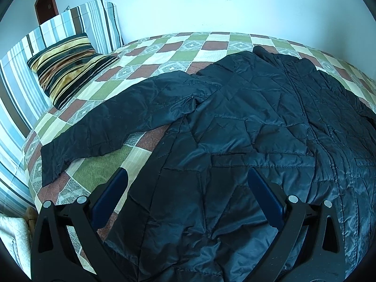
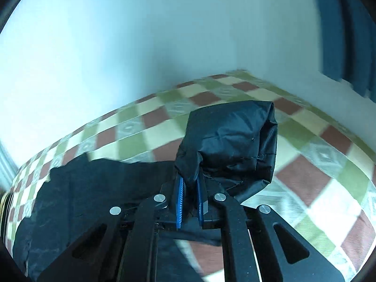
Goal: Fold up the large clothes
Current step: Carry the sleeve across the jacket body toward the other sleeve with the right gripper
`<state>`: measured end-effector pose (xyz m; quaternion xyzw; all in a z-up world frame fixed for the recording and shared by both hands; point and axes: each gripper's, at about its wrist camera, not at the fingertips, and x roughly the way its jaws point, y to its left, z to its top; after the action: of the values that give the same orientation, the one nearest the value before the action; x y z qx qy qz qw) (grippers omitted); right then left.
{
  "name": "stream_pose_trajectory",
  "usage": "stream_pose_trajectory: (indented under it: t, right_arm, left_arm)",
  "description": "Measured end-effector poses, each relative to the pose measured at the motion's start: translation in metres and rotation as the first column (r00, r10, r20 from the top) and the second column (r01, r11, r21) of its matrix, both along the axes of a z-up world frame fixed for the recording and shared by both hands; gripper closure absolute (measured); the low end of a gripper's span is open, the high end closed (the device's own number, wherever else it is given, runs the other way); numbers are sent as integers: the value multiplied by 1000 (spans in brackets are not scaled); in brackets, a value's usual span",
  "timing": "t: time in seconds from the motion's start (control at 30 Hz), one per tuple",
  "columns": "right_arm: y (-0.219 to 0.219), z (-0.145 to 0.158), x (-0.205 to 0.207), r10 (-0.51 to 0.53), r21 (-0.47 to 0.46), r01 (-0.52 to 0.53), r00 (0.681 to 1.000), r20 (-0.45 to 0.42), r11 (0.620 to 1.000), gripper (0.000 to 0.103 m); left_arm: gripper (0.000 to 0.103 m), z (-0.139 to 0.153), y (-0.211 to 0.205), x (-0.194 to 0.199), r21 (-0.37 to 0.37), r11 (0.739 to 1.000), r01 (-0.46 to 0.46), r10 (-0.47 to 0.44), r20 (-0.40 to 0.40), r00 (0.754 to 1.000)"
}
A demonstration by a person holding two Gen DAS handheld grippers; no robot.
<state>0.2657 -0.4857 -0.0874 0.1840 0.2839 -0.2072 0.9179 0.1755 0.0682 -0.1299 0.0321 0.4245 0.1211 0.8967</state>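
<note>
A black quilted jacket (image 1: 235, 122) lies spread on the checkered bedspread (image 1: 164, 54), one sleeve (image 1: 112, 122) stretched out to the left. My left gripper (image 1: 188, 176) is open and empty, its blue pads wide apart just above the jacket's lower part. In the right wrist view my right gripper (image 2: 190, 183) is shut on the jacket's other sleeve end (image 2: 230, 141), which is lifted and bunched above the bed. The jacket's body (image 2: 82, 188) lies to the left below it.
A dark striped cushion (image 1: 68, 68) and a blue-striped pillow (image 1: 23, 82) rest at the bed's left end. White walls (image 1: 211, 4) run along the far side of the bed. A blue curtain (image 2: 347, 28) hangs at the upper right.
</note>
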Motion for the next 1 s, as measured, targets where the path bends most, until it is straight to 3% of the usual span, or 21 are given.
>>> stream_pose_trajectory:
  t: [0.4, 0.77, 1.0]
  right_arm:
    - [113, -12, 57, 241, -36, -242, 970, -38, 970, 94]
    - [235, -28, 102, 472, -45, -477, 877, -87, 878, 94]
    - [285, -48, 119, 545, -49, -556, 826, -142, 830, 94]
  left_arm:
    - [2, -10, 12, 8, -22, 1000, -18, 17, -19, 1000]
    - [2, -20, 26, 13, -15, 999, -40, 40, -35, 999]
    - [2, -26, 32, 17, -21, 999, -47, 46, -47, 998]
